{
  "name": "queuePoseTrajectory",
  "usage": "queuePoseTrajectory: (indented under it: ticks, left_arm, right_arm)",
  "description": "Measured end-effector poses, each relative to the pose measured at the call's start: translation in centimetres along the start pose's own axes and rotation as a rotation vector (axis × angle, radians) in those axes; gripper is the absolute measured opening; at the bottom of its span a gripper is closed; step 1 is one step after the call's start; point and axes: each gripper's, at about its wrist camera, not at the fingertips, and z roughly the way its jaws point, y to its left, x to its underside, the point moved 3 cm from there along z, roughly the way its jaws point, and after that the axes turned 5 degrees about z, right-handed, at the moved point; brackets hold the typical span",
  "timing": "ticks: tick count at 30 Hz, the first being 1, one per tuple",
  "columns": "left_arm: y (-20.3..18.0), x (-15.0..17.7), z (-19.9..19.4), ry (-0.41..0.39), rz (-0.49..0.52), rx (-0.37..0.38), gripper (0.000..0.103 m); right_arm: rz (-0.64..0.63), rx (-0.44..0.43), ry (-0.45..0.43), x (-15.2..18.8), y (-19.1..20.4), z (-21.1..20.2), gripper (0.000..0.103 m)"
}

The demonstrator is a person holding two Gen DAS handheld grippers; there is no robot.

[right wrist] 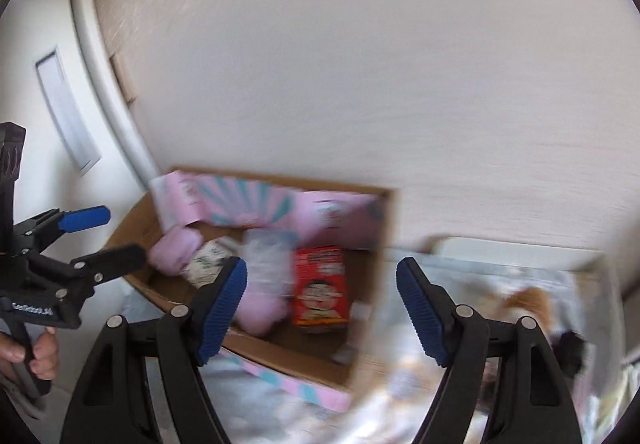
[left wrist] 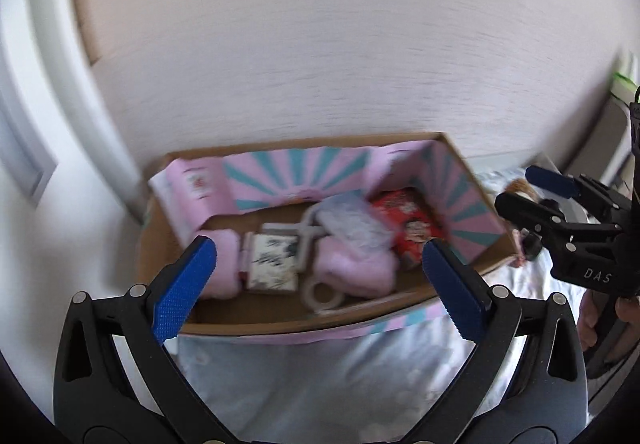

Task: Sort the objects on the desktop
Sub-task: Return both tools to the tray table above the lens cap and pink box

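A cardboard box (left wrist: 280,324) with pink and teal flaps stands open against the wall, also seen in the right wrist view (right wrist: 136,228). In it lie pink fluffy rolls (left wrist: 352,264), a white patterned carton (left wrist: 272,260), a clear plastic bag (left wrist: 352,220), a red packet (left wrist: 404,228) (right wrist: 320,284) and a white ring (left wrist: 320,294). My left gripper (left wrist: 318,264) hangs wide open above the box's near side, nothing between its pads. My right gripper (right wrist: 320,276) is open and empty over the box's right end. Both views are blurred.
The box rests on pale printed bedding (left wrist: 320,384). An orange-brown furry thing (right wrist: 528,300) and a small black object (right wrist: 572,352) lie right of the box. A white door frame (left wrist: 52,44) runs up the left. A person's hand (right wrist: 40,356) grips the left handle.
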Motion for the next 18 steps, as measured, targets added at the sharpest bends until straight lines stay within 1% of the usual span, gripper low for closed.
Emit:
queuePoseTrajectory:
  ticks: [2, 4, 8, 10, 12, 15, 18]
  left_arm:
    - [-2.7, -0.9, -0.1, -0.013, 0.06, 0.02, 0.103]
    - [-5.0, -1.7, -0.1, -0.025, 0.1, 0.056, 0.103]
    - [-10.2, -2.9, 0.3, -0.036, 0.154, 0.154, 0.103]
    - [-12.5, -3.2, 0.7, -0.031, 0.181, 0.189, 0.103]
    - [-14.8, -3.2, 1.0, -0.023, 0.213, 0.208, 0.103]
    - [-18.2, -3.0, 1.5, -0.007, 0.26, 0.227, 0.103]
    - [-21.0, -2.6, 2.3, 0.011, 0.297, 0.244, 0.103]
  right_arm:
    - [0.012, 0.067, -0.026, 0.7, -2.3, -1.9, 0.074]
    - [0.028, 0.129, -0.029, 1.5, -4.5, -3.1, 0.074]
    - [0.099, 0.207, 0.006, 3.6, -9.3, -5.5, 0.074]
    - [0.12, 0.243, 0.016, 4.5, -11.3, -6.8, 0.074]
    - [0.138, 0.284, 0.031, 5.4, -13.1, -7.9, 0.074]
    - [0.155, 0.323, 0.043, 6.5, -15.4, -9.4, 0.074]
    - [0.156, 0.367, 0.062, 7.5, -16.6, -9.6, 0.074]
